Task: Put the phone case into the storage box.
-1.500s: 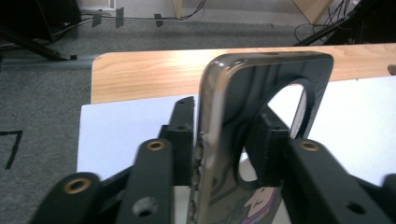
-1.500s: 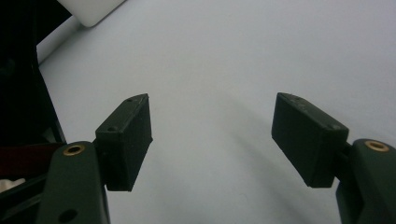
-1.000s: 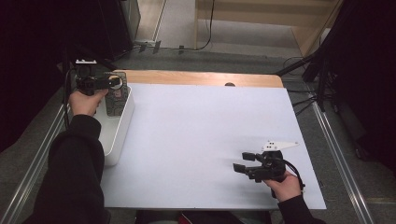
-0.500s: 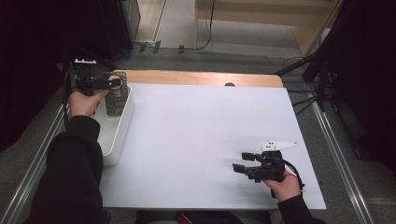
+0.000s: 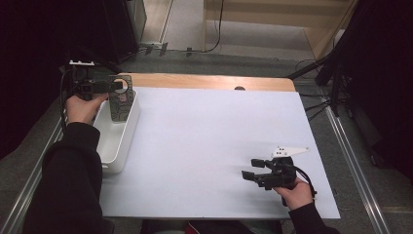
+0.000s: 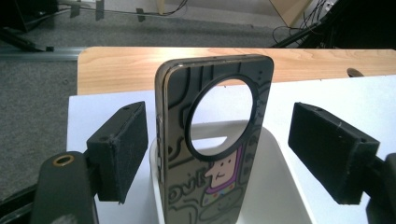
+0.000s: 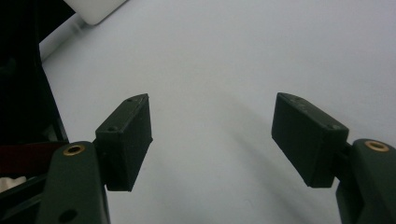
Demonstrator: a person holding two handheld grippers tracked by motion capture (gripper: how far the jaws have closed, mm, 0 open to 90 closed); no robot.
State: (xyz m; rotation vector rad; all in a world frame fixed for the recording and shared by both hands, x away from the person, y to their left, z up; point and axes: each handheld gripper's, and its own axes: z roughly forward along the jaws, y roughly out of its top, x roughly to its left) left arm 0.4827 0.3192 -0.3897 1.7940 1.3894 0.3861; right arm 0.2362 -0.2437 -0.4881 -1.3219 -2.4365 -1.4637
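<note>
The phone case [image 6: 212,144] stands upright in the white bin [image 5: 116,141] at the bench's [image 5: 204,146] left edge, between the left gripper's [image 6: 224,149] parted jaws. It looks light, thin and flexible (probably slippery): pinch its long edges. The right gripper [image 5: 253,174] is open, empty.

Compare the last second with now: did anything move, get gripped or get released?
No visible change. The phone case stands upright in the white bin between the left gripper's open jaws, ungripped, and the right gripper stays open over the white table.
</note>
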